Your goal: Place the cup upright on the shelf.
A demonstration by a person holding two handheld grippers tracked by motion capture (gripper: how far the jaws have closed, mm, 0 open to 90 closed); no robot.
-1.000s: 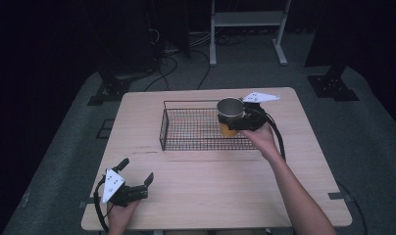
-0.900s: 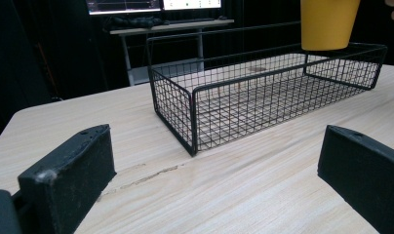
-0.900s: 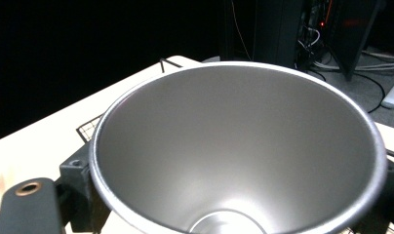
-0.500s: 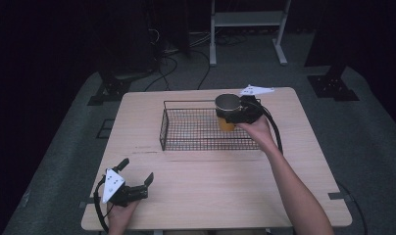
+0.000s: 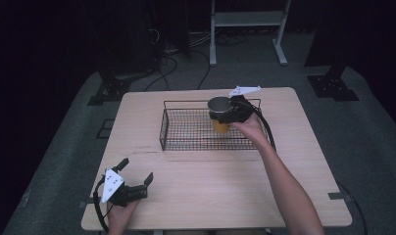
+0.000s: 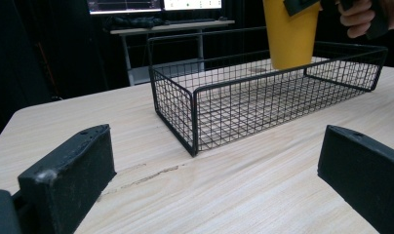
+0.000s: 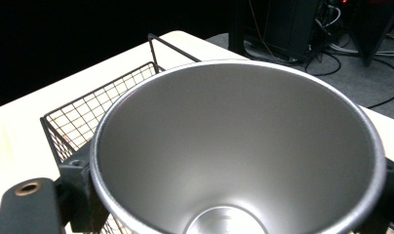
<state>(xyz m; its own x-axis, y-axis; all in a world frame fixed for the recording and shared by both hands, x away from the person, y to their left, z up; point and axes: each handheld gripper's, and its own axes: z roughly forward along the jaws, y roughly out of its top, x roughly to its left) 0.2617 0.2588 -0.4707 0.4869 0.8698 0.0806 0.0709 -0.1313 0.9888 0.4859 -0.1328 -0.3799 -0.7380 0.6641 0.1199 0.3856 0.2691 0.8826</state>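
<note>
My left tool rests spread on the tabletop, nearest me. Beyond it, my right tool pinches the yellow cup by its rim, hanging above the wire basket. Lowered crooked, I judge the cup's base could tip.

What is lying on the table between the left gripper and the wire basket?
Nothing: in the high view, only bare wooden table lies between the left gripper and the wire basket.
</note>
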